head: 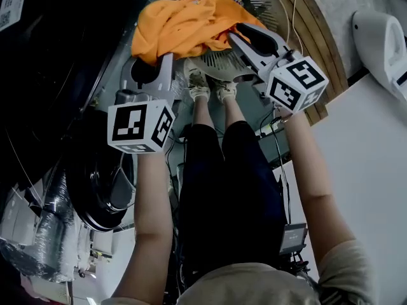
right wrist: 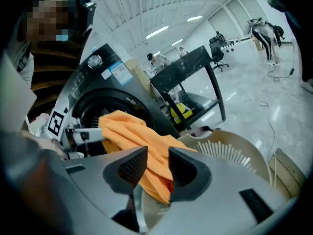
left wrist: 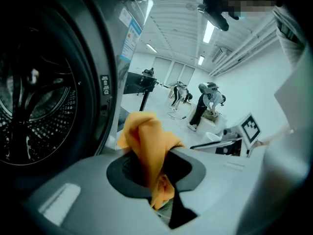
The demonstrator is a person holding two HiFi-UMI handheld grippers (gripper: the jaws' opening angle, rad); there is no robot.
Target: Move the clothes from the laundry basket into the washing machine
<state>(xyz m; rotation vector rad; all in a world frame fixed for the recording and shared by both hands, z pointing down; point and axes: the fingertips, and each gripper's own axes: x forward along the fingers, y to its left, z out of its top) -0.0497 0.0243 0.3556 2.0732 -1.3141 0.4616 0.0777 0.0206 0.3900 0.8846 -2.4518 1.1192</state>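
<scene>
An orange garment (head: 184, 21) hangs stretched between my two grippers, above the white slatted laundry basket (head: 224, 63). My left gripper (head: 156, 61) is shut on the garment's left end; in the left gripper view the orange cloth (left wrist: 146, 141) is bunched between its jaws (left wrist: 151, 166). My right gripper (head: 238, 33) is shut on the right end, and the cloth (right wrist: 146, 141) fills the gap between its pads (right wrist: 157, 164). The washing machine's open drum (left wrist: 34, 116) is dark and close on the left. Its round door (head: 102, 189) swings open below my left arm.
The person's legs and shoes (head: 210, 89) stand between the machine and the basket (right wrist: 234, 153). A wooden pallet (head: 321, 37) and a white appliance (head: 381, 37) are at the right. A black metal stand (right wrist: 195, 72) is behind the machine (right wrist: 105, 106). People (left wrist: 208, 102) are far off.
</scene>
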